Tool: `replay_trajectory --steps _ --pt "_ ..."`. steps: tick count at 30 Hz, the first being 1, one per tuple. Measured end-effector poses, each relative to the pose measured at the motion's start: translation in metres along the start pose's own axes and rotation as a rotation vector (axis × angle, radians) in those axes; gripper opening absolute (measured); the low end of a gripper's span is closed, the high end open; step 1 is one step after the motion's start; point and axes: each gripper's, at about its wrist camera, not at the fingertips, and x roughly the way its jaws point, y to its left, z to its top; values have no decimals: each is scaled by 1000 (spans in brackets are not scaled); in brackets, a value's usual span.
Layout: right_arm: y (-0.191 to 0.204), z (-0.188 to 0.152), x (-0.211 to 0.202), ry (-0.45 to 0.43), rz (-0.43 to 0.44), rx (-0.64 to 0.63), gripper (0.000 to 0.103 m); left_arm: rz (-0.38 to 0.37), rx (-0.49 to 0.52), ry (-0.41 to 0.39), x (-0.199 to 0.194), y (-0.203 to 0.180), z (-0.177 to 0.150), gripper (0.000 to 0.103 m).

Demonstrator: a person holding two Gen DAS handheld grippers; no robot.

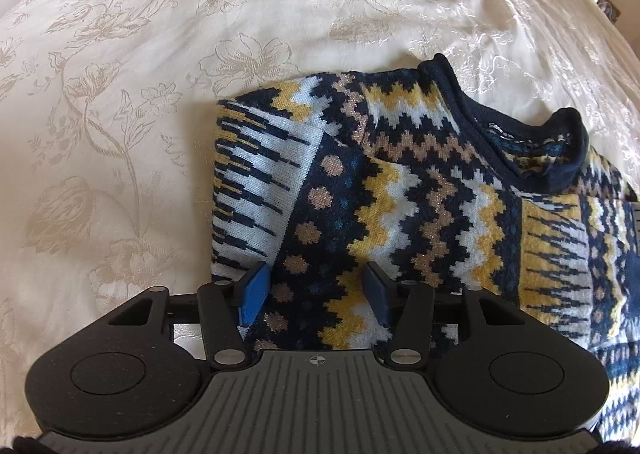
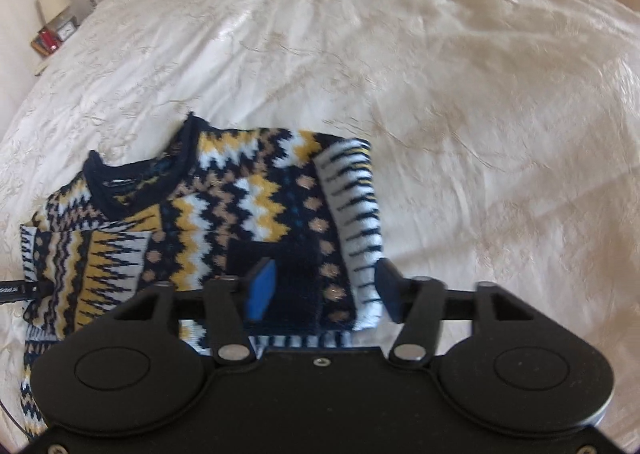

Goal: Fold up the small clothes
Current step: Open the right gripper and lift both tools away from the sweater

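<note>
My patterned sweater (image 1: 400,190) lies flat on the cream bedspread (image 1: 120,94), both sleeves folded in, collar (image 1: 532,142) at the far end. My left hand-held gripper (image 1: 316,294) hangs over its left half, jaws parted and empty, collar at two o'clock. My right hand-held gripper (image 2: 324,290) hangs over the folded-in right sleeve (image 2: 356,214), jaws apart, gripping nothing, collar at ten o'clock. The sweater's long axis runs six to twelve from me; the hem sits nearest both hands, likely the next hold.

A home bedroom: floral bedspread (image 1: 160,74), bedside lamp (image 2: 52,0).
</note>
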Motion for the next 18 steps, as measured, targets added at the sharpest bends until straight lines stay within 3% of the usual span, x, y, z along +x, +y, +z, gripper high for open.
replay_trajectory --steps 8,10,12,15,18 --pt "34 -3 42 72 -17 -123 71 -30 -9 0 8 -2 10 76" --pt "32 -3 52 83 -37 -116 79 -33 -15 -1 12 -2 14 81" --pt "24 0 61 92 -44 -86 80 -32 -16 -1 16 -3 18 87" --pt "18 3 69 105 -45 -53 89 -31 -7 11 24 -8 21 101" --pt "22 3 73 110 -48 -73 100 11 13 6 28 -17 22 103"
